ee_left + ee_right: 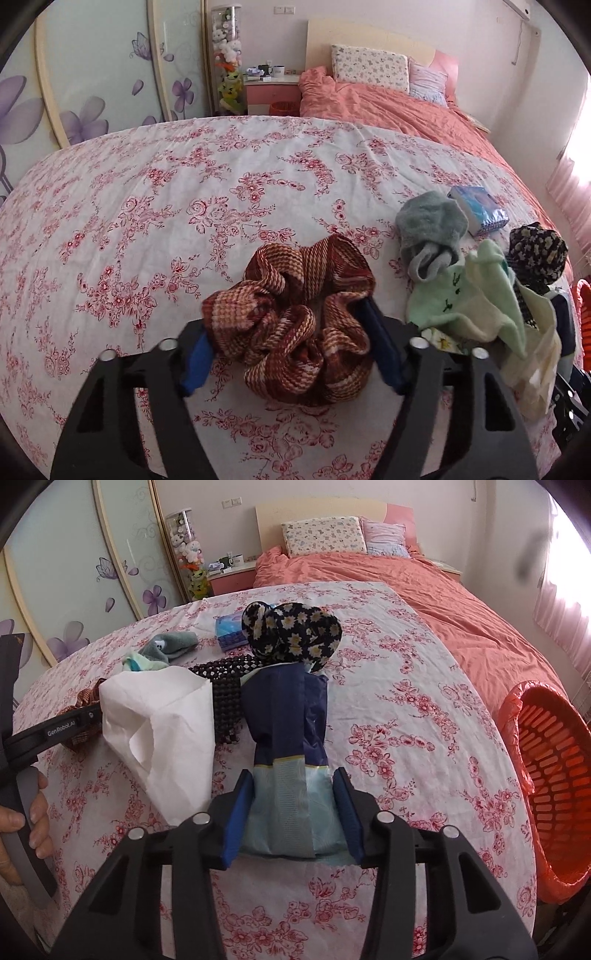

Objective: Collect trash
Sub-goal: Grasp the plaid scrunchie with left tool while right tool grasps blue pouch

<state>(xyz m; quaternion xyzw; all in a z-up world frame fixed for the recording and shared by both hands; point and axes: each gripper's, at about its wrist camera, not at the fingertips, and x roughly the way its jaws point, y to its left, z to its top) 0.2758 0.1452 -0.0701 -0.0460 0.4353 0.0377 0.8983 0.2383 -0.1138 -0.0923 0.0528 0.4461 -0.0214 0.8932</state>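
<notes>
— Blue pads of the right gripper (291,816) press on both sides of the dark and pale blue wrapper (286,746), so I judge this piece of trash is now gripped at its near end.

— And the left gripper (291,339)?

— Its pads stand on each side of the brown checked scrunchie (295,325) and seem to touch the fabric. I cannot tell if they really squeeze it. A scrunchie is maybe not trash, so this choice looks doubtful to me.

— Where must the trash go?

— To the orange basket (554,775) with its orange liner, which stands to the right of the wrapper, beside the edge of the bed. The next move, I think, is to lift the wrapper and carry it over the basket rim before the jaws let go. The wrapper is thin and can slip.

— What else lies near the wrapper?

— Left of it a white tissue (166,731), touching a dark beaded piece (225,698). Behind it a daisy-print cloth (295,635), and further back a blue tissue pack (229,631) and a grey sock (170,646).

— The surface?

— Soft floral sheet (406,701) on a bed, with a coral quilt (424,590) behind the wrapper. A hand (26,819) holds the left tool.
</notes>
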